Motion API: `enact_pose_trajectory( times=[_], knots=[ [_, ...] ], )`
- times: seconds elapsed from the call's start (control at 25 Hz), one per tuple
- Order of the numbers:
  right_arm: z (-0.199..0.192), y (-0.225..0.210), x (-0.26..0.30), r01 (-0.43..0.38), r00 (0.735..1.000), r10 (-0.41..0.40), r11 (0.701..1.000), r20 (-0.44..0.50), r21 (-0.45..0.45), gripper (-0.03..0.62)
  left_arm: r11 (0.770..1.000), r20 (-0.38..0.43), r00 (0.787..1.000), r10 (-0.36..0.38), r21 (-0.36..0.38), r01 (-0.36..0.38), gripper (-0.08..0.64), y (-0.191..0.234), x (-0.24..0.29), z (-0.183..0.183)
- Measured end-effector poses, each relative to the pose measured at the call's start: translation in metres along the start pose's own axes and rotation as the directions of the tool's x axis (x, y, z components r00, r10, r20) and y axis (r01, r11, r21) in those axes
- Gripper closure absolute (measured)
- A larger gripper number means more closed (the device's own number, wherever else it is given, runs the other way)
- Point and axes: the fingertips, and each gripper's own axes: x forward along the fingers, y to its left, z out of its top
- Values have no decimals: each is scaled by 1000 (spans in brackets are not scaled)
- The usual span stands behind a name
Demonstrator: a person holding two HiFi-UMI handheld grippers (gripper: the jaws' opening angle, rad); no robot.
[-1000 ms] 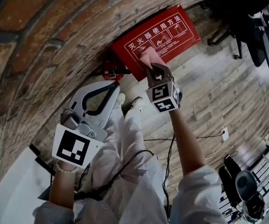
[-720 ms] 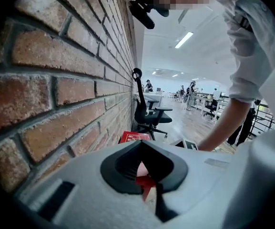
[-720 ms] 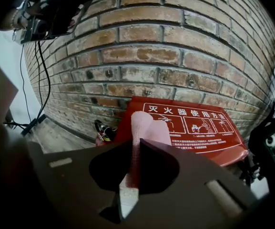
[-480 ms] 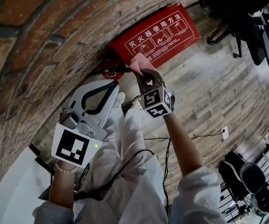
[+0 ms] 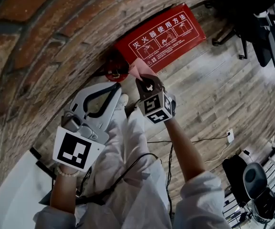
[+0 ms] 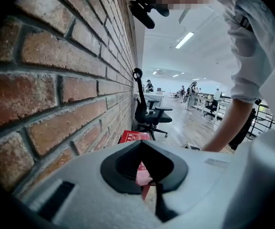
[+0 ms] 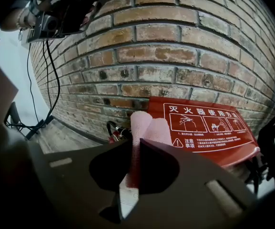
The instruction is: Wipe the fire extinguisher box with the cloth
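Right tongs (image 5: 144,81), clamped on the pink cloth (image 5: 139,69), sit at the fire extinguisher box (image 5: 170,30)'s near end; its length runs off rightward; left tongs (image 5: 116,87) are together, empty, farther off.

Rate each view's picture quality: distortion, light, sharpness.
Head view: strong fisheye curves the brick wall; the fire extinguisher box print is sharp. Left gripper view: ceiling lights glare, far office hazy. Right gripper view: jaws in deep shadow, cloth evenly lit, box print legible.

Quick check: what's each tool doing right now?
Left tool: closed, holding nothing.
Right tool: closed on the pink cloth.
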Motion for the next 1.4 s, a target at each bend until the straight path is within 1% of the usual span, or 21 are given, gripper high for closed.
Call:
enact_pose_trajectory(
  times=[0.28, 0.48, 0.6, 0.8, 1.0, 1.28, 1.4],
  knots=[
    [3, -2, -7, 17, 1000, -17, 1000, 12, 8, 565, 1000, 3, 1000, -3, 1, 3, 561, 0, 1, 1],
    [12, -13, -27, 63, 996, -65, 997, 61, 46, 565, 1000, 7, 1000, 0, 0, 0, 561, 3, 2, 4],
    [17, -27, -42, 102, 991, -108, 993, 83, 66, 565, 1000, 11, 1000, 3, 0, -3, 561, 5, 5, 6],
    [31, -69, -69, 192, 969, -205, 976, 140, 106, 565, 1000, 9, 1000, 9, -18, -9, 561, 6, 9, 6],
    [40, -119, -88, 272, 943, -291, 954, 159, 129, 565, 1000, -5, 1000, 3, -19, -3, 561, 5, 14, 4],
    [48, -182, -93, 357, 917, -365, 931, 160, 77, 565, 999, -21, 1000, 2, -39, -2, 561, 5, 25, 2],
    [51, -210, -92, 390, 907, -393, 920, 155, 51, 565, 998, -28, 1000, 8, -63, -10, 561, 5, 30, -1]
  ],
)
